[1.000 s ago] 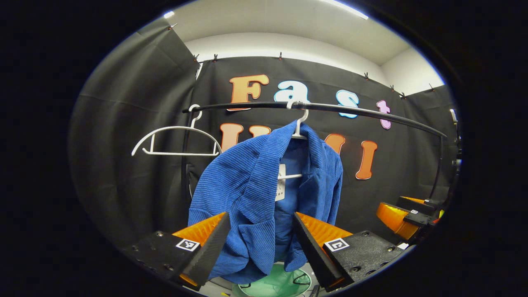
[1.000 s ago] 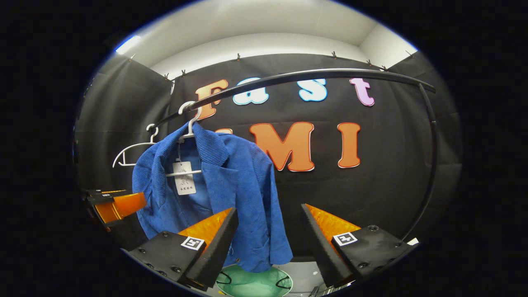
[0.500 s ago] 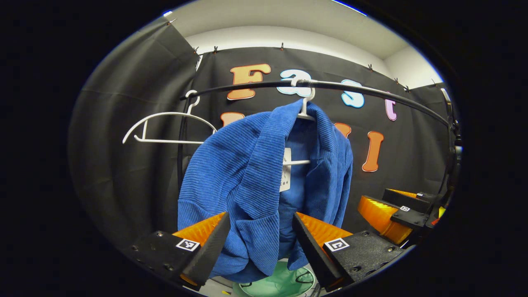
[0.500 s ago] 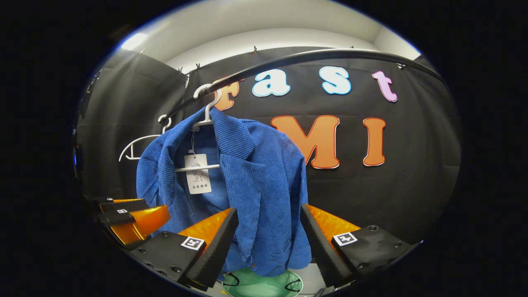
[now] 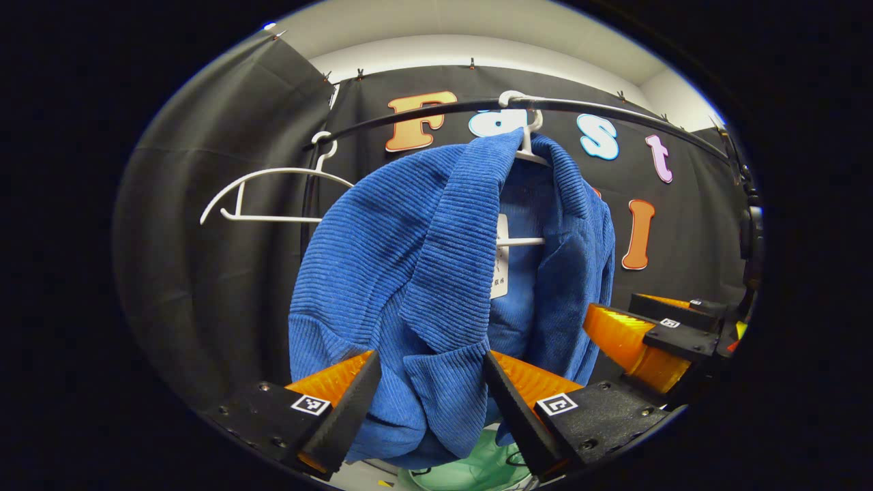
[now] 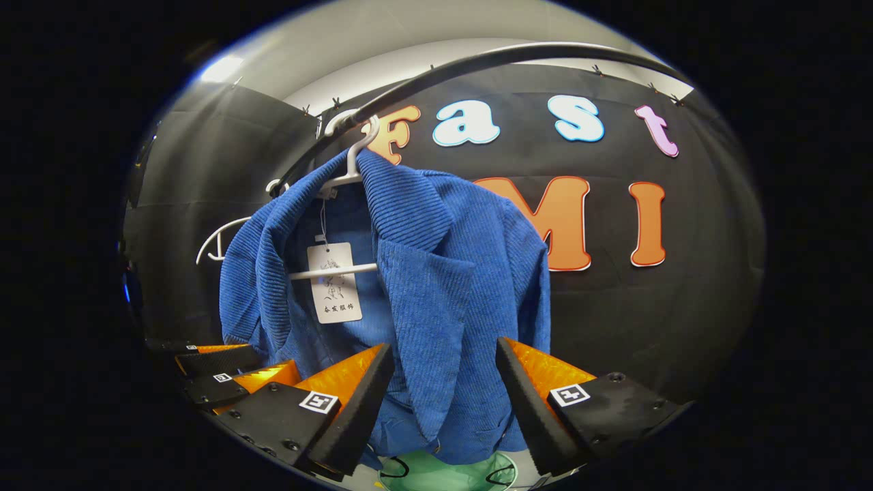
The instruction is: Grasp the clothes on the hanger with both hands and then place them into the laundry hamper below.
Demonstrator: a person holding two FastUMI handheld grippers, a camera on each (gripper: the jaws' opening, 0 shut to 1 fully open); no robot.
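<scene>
Left gripper [image 5: 426, 402]: fingers spread wide, level, nothing pinched between them. Right gripper [image 6: 443, 395]: fingers likewise spread wide, level, nothing pinched; also seen off to the left gripper's right side.

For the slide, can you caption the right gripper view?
Open right gripper faces a blue jacket on a white hanger, green hamper below.

The blue jacket [image 5: 423, 273] is showing a ribbed, corduroy-like cloth, matt and soft. A paper tag [image 6: 333, 283] is hanging inside it. The white hanger [image 6: 348, 160] is looking like smooth plastic, the rail [image 5: 614, 109] like dark, faintly shiny metal. At six o'clock, the green hamper [image 6: 443, 474] is looking like thin cloth.
</scene>
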